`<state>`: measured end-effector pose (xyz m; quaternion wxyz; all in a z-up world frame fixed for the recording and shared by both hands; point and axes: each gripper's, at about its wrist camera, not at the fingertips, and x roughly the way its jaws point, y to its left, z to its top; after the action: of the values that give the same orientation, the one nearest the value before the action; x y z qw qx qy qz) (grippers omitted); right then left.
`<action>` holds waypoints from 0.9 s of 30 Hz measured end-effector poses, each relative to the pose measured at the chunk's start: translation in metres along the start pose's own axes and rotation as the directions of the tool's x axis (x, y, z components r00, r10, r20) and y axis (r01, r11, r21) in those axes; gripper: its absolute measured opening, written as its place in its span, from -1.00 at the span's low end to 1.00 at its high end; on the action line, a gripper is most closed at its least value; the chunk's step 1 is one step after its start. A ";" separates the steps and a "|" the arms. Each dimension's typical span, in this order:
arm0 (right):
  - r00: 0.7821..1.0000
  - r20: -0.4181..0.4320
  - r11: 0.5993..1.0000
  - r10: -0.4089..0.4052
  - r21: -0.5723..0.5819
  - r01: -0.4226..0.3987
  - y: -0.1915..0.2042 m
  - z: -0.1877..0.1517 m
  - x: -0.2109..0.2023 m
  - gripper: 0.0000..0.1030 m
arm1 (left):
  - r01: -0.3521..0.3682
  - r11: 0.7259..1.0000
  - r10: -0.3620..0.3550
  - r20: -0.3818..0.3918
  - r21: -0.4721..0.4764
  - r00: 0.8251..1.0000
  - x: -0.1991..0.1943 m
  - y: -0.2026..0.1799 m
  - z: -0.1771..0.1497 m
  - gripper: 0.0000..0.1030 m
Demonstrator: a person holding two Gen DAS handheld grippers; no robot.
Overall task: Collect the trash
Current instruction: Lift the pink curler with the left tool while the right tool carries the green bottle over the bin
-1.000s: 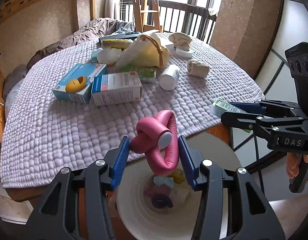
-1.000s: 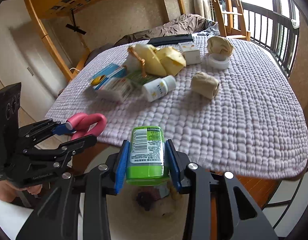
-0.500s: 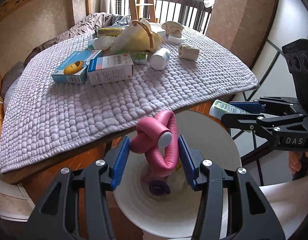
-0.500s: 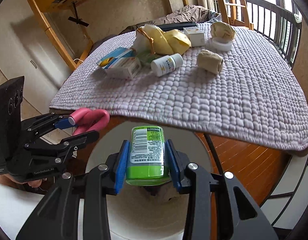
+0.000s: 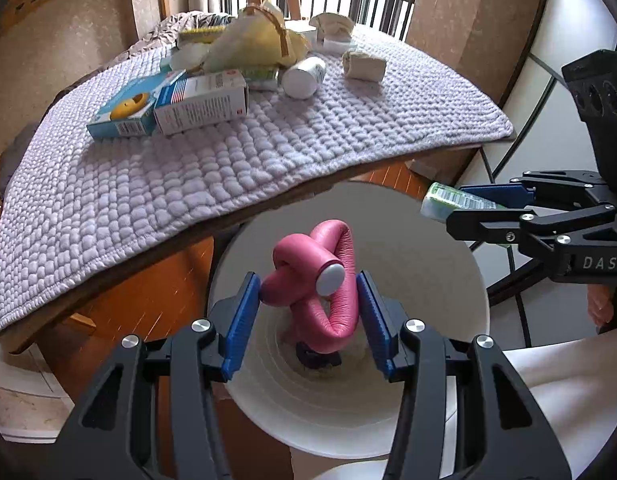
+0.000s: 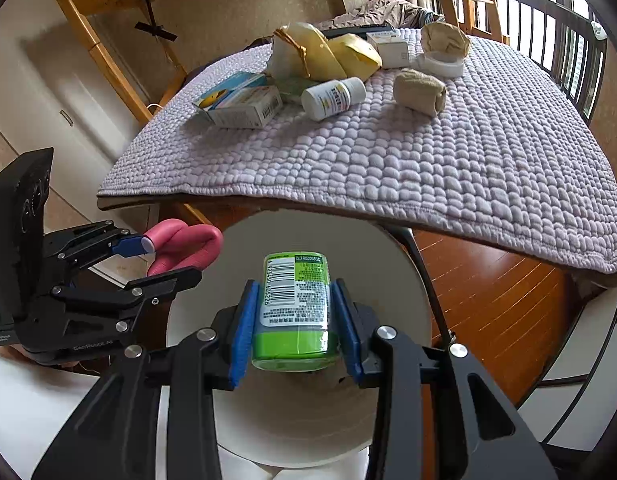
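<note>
Landmark: the round white paper bin (image 5: 448,280) standing on the floor just below the table edge; every place here is given from it.
Left gripper (image 5: 304,316): blue pads pressed against both sides of a twisted pink leather-like roll with a pale end cap (image 5: 320,276), held directly above the bin's mouth.
Bin contents: a dark object and some pale scraps lie at the bottom; what they are I cannot tell.
Right gripper (image 6: 294,328): closed tight on a green cylindrical bottle with a barcode label (image 6: 294,304), also above the bin's mouth, right of the pink roll.
Behind the bin, on the lilac quilted cloth (image 5: 228,160): a blue carton (image 5: 128,112), a white carton (image 5: 204,102), a yellow crumpled bag (image 5: 256,46), a white pill bottle (image 6: 332,98) lying on its side, and a beige wad (image 6: 420,90).
Done: judging by the contents, some trash is already binned.
Left: both held items await dropping; the cloth's clutter probably follows.
</note>
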<state>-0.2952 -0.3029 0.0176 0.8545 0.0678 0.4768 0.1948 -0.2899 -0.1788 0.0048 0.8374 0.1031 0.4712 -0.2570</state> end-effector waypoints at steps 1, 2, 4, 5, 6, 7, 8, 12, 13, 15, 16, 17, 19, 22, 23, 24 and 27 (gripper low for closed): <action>1.000 -0.004 1.000 -0.001 -0.001 0.001 0.000 -0.001 0.002 -0.28 | -0.003 1.000 0.003 -0.006 -0.001 1.000 0.002 0.000 -0.001 0.00; 1.000 -0.008 1.000 -0.003 -0.001 0.003 -0.001 -0.001 0.003 -0.28 | -0.004 1.000 0.004 -0.013 -0.003 1.000 0.003 0.001 -0.001 0.00; 1.000 -0.016 1.000 -0.007 -0.002 0.007 -0.001 -0.002 0.006 -0.28 | -0.009 1.000 0.009 -0.023 -0.004 1.000 0.006 0.002 -0.003 0.00; 1.000 -0.021 1.000 -0.010 -0.003 0.010 -0.001 -0.004 0.008 -0.28 | -0.010 1.000 0.010 -0.029 -0.004 1.000 0.007 0.002 -0.004 0.00; 1.000 -0.025 1.000 -0.012 -0.004 0.012 -0.001 -0.005 0.010 -0.28 | -0.011 1.000 0.011 -0.033 -0.005 0.999 0.008 0.002 -0.005 0.00; 0.999 -0.029 1.000 -0.014 -0.004 0.014 -0.001 -0.007 0.012 -0.28 | -0.013 1.000 0.013 -0.038 -0.005 0.999 0.009 0.002 -0.006 0.00; 0.999 -0.032 1.000 -0.015 -0.005 0.015 -0.002 -0.006 0.013 -0.28 | -0.015 1.000 0.015 -0.041 -0.005 0.999 0.010 0.002 -0.007 0.00; 0.999 -0.045 1.000 -0.023 -0.009 0.023 -0.002 -0.009 0.019 -0.28 | -0.020 1.000 0.020 -0.054 -0.005 0.998 0.014 0.003 -0.008 0.00; 0.999 -0.047 1.000 -0.024 -0.010 0.024 -0.002 -0.009 0.021 -0.28 | -0.021 1.000 0.020 -0.057 -0.005 0.998 0.015 0.004 -0.009 0.00; 0.998 -0.056 1.000 -0.028 -0.012 0.028 -0.002 -0.010 0.025 -0.28 | -0.023 1.000 0.022 -0.063 -0.005 0.998 0.017 0.004 -0.010 0.00; 0.998 -0.058 1.000 -0.029 -0.012 0.029 -0.001 -0.010 0.026 -0.28 | -0.024 1.000 0.024 -0.066 -0.005 0.998 0.018 0.004 -0.010 0.00; 0.998 -0.062 0.999 -0.030 -0.012 0.030 -0.002 -0.010 0.028 -0.28 | -0.025 1.000 0.024 -0.069 -0.005 0.997 0.019 0.004 -0.010 0.00; 0.997 -0.068 0.999 -0.033 -0.012 0.032 -0.002 -0.010 0.031 -0.28 | -0.028 1.000 0.027 -0.074 -0.006 0.997 0.022 0.004 -0.010 0.00; 0.996 -0.076 0.999 -0.036 -0.011 0.035 -0.003 -0.011 0.035 -0.28 | -0.034 0.999 0.033 -0.080 0.000 0.996 0.025 0.002 -0.011 0.00; 0.996 -0.079 0.999 -0.036 -0.011 0.035 -0.003 -0.011 0.037 -0.28 | -0.033 0.999 0.033 -0.082 0.001 0.996 0.027 0.002 -0.012 0.00; 0.996 -0.081 0.999 -0.037 -0.011 0.036 -0.002 -0.012 0.039 -0.28 | -0.032 0.999 0.032 -0.084 0.002 0.996 0.028 0.001 -0.012 0.00; 0.995 -0.089 0.999 -0.039 -0.012 0.038 -0.003 -0.012 0.043 -0.28 | -0.031 1.000 0.031 -0.090 0.004 0.995 0.033 -0.001 -0.012 0.00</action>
<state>-0.2845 -0.2892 -0.0239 0.8363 0.0454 0.5146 0.1835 -0.2849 -0.1855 -0.0295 0.8190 0.1230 0.5066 -0.2396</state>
